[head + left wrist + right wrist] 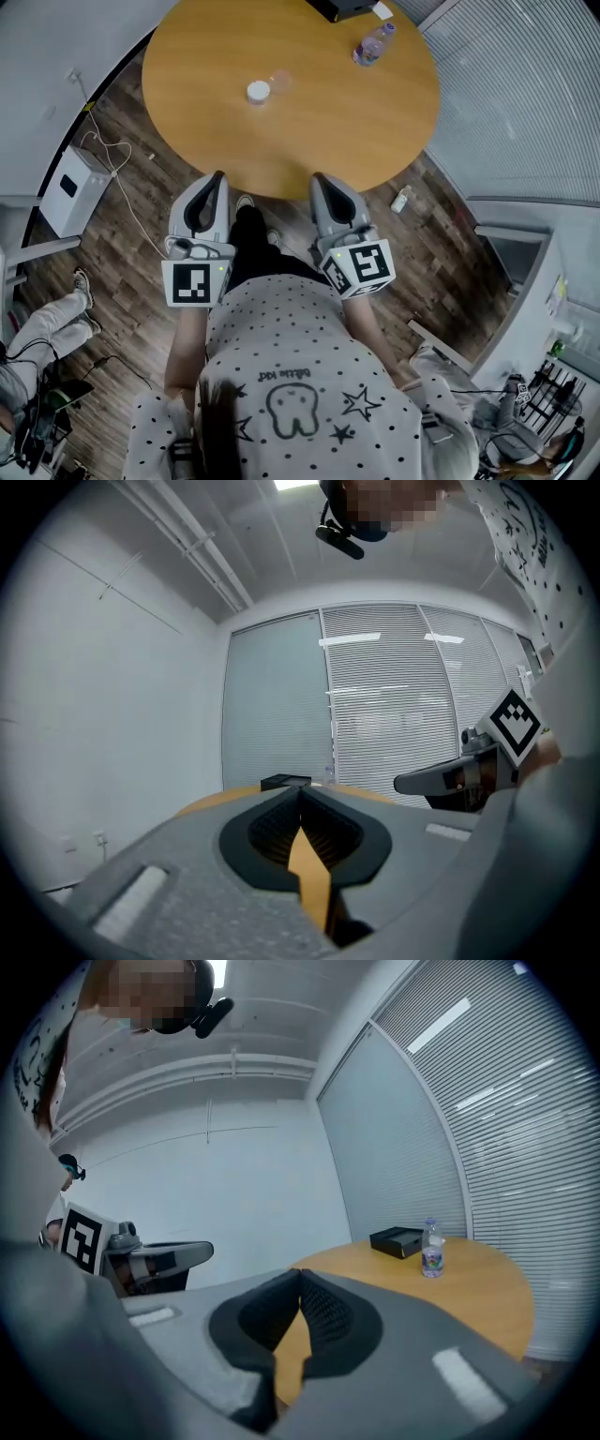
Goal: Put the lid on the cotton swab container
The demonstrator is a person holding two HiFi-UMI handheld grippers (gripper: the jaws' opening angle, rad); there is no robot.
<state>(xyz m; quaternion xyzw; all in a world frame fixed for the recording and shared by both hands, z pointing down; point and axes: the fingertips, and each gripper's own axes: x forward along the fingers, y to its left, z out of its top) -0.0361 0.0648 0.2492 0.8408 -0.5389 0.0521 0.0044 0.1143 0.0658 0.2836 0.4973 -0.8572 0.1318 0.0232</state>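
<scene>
Both grippers sit at the near edge of the round orange-brown wooden table, pointing across it. Left gripper: fingers clenched tip to tip, nothing between them. Right gripper: likewise, fingers pressed together and empty. The task's things lie mid-table, well apart from both grippers: a small white round piece and, just beside it, a clear round plastic piece. We cannot tell from here which is the lid and which the cotton swab container. A clear plastic water bottle and a flat black box stand at the far edge. We judge the task not yet begun. Risks: both pieces look small, low and probably light, so wide fingers arriving clenched or off-centre could shove them across the smooth top. The clear piece is hard to see and easy to misjudge. Pressing the lid on with the container unbraced could tip or skid it.
</scene>
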